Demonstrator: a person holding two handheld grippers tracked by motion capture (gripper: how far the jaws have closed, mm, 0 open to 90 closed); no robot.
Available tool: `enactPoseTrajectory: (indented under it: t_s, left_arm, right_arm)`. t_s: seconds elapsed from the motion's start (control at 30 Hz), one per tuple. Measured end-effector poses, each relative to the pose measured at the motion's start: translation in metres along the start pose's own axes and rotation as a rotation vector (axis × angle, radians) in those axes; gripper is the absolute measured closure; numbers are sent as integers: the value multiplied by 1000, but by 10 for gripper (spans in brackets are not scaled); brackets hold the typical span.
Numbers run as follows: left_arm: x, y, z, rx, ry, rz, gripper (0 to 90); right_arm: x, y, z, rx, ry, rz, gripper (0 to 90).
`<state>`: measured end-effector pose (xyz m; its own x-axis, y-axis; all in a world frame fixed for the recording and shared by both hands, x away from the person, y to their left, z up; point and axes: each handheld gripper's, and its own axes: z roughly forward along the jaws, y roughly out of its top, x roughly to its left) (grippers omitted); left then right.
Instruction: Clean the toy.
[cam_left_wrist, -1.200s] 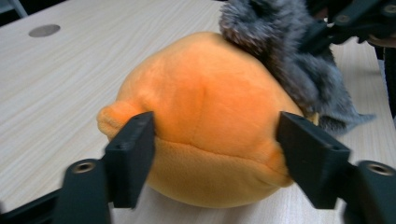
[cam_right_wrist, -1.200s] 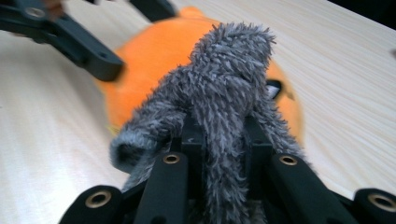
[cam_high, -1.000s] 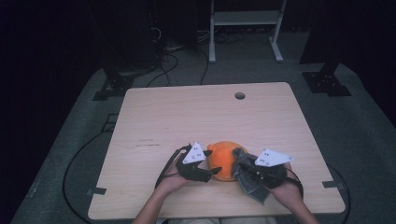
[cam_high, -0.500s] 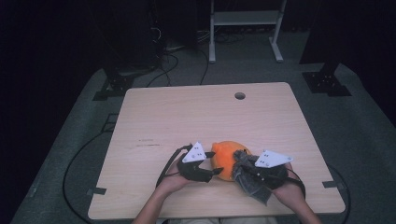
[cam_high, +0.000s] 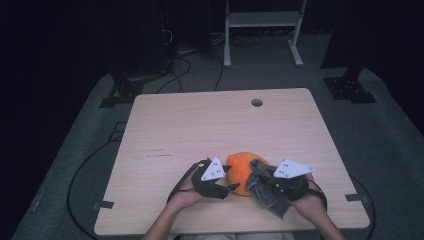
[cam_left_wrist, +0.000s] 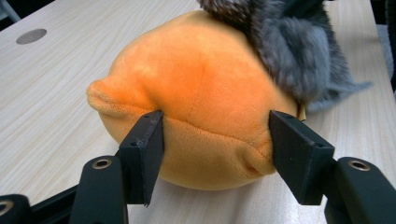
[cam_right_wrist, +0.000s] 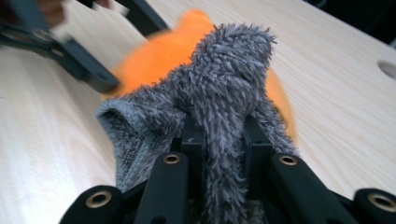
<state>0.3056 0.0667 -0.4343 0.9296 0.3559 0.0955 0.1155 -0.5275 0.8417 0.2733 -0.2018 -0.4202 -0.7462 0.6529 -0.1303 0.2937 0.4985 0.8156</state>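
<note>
A round orange plush toy (cam_high: 239, 170) lies on the wooden table (cam_high: 200, 125) near its front edge. My left gripper (cam_high: 231, 187) comes at it from the left. In the left gripper view its jaws (cam_left_wrist: 217, 140) have just been opening a little, but both pads still press into the plush (cam_left_wrist: 196, 84) between them. My right gripper (cam_high: 260, 180) is shut on a grey fuzzy sock (cam_high: 267, 197). The sock (cam_right_wrist: 224, 79) bunches up between the jaws (cam_right_wrist: 219, 135) and drapes over the right side of the plush (cam_right_wrist: 159, 51).
A round cable hole (cam_high: 256, 102) sits near the table's far edge. Both forearms enter from the bottom. A white metal stand (cam_high: 262, 30) and cables are on the dark floor behind the table.
</note>
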Motion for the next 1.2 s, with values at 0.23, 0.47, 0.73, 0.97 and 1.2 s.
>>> enactPoseTrajectory:
  t_s: [0.23, 0.47, 0.73, 0.97, 1.2]
  left_arm:
    - [7, 0, 4, -45, 45, -139, 256]
    - [-5, 4, 1, 19, 28, 24, 298]
    - [-5, 8, 3, -29, 146, -21, 174]
    - [1, 2, 1, -16, 23, -53, 178]
    - [1, 6, 3, -59, 78, -99, 143]
  right_arm:
    - [11, 11, -3, -12, 35, -24, 750]
    - [10, 18, 3, -5, 28, -52, 750]
    - [29, 14, 4, 8, 54, -114, 748]
    - [-3, -4, -3, 8, 88, 7, 751]
    - [10, -3, -3, 9, 98, -29, 751]
